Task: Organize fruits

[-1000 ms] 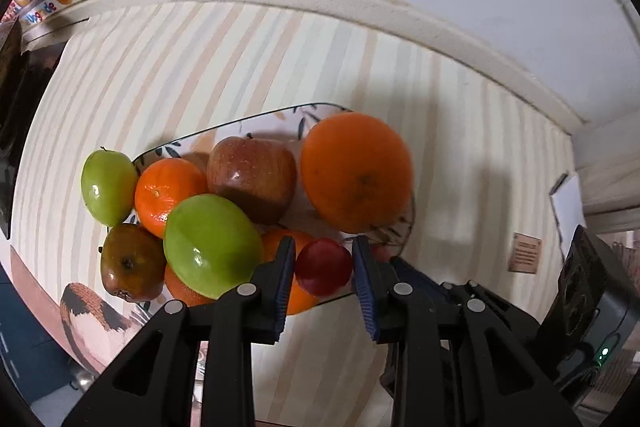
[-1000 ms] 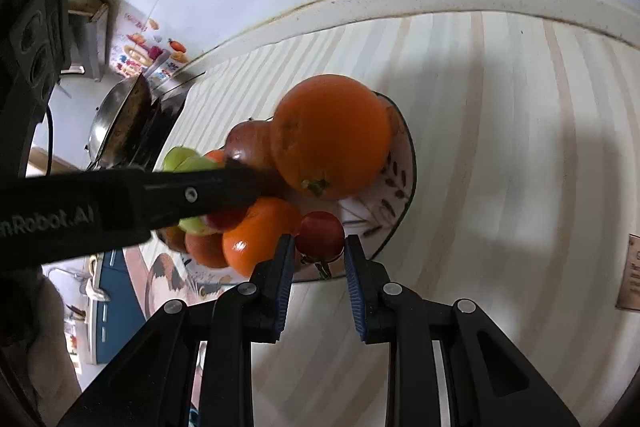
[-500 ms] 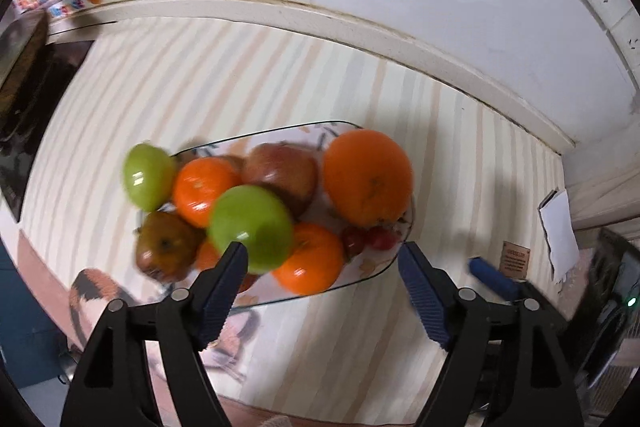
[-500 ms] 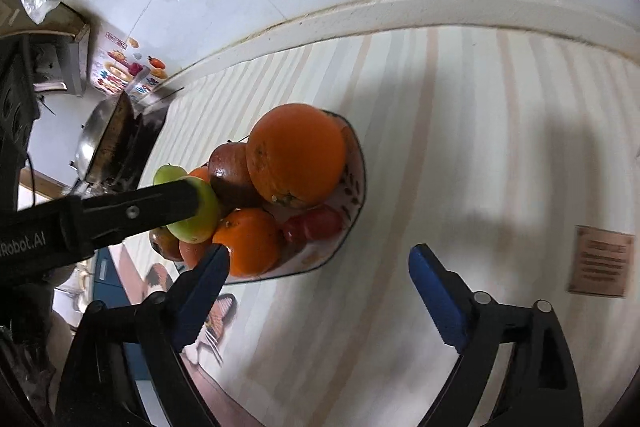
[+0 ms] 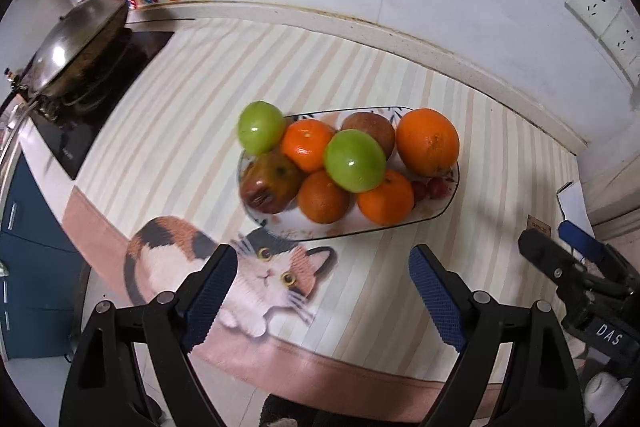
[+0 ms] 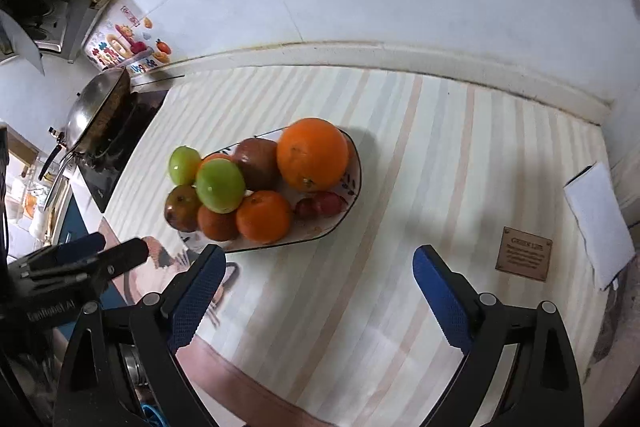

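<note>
A patterned oval plate (image 5: 400, 227) sits on the striped mat, piled with fruit. It holds a large orange (image 5: 427, 141), two green apples (image 5: 354, 161), several tangerines (image 5: 306, 145), a red apple (image 5: 372, 129), a brownish fruit (image 5: 270, 181) and small red fruits (image 5: 434, 187) at its right end. My left gripper (image 5: 320, 259) hangs above the mat in front of the plate, its jaws opening with nothing between them. My right gripper (image 6: 320, 255) hovers near the plate (image 6: 352, 195) and the small red fruits (image 6: 320, 205), its jaws also opening and empty.
A steel wok (image 5: 76, 43) sits on a black stove at the far left. A cat picture (image 5: 260, 279) marks the mat's front edge. A brown tag (image 6: 524, 253) and a white sheet (image 6: 600, 219) lie to the right. Wall sockets (image 5: 600, 11) sit behind.
Both grippers were nearly shut around small red fruits at the plate's right end. They have spread wide, left the fruits on the plate, and lifted up and back.
</note>
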Demonstrator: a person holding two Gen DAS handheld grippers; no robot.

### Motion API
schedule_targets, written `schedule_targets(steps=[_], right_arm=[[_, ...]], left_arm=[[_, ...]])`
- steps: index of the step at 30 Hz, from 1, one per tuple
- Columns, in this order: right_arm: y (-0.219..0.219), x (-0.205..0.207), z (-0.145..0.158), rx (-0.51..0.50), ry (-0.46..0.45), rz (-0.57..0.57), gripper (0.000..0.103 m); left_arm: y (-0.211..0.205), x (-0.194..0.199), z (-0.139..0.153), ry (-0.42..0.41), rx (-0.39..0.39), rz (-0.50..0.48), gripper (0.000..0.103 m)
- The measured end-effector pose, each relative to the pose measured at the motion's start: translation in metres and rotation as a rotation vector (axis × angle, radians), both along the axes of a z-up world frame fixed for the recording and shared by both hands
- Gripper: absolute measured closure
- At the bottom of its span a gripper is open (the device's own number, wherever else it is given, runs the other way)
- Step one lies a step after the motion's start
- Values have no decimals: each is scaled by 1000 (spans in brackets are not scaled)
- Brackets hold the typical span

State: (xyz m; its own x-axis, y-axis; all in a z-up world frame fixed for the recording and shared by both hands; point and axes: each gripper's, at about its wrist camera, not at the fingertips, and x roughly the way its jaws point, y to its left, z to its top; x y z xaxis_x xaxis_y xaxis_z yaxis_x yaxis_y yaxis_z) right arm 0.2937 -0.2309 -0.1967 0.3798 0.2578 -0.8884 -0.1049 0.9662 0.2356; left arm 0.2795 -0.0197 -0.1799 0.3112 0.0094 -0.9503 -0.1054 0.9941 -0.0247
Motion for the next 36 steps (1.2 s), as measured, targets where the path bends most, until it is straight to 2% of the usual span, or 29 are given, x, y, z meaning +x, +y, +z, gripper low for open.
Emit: schedule_targets(steps=[4, 13, 24, 27, 36], right_arm=[[10, -11, 20, -52, -40, 0, 6], [26, -32, 57, -83, -89, 6, 6], [27, -87, 144, -75, -213, 14, 6], [27, -104, 168, -86, -250, 16, 3], [24, -147, 213, -78, -311, 23, 3]], left_arm=[[5, -12, 13, -39, 19, 15, 15], [10, -35, 44, -104, 21, 26, 15], [3, -86, 114, -234, 43, 8, 15], [2, -98, 128, -256, 39, 8, 15], [3, -133, 159, -299, 29, 12, 15]])
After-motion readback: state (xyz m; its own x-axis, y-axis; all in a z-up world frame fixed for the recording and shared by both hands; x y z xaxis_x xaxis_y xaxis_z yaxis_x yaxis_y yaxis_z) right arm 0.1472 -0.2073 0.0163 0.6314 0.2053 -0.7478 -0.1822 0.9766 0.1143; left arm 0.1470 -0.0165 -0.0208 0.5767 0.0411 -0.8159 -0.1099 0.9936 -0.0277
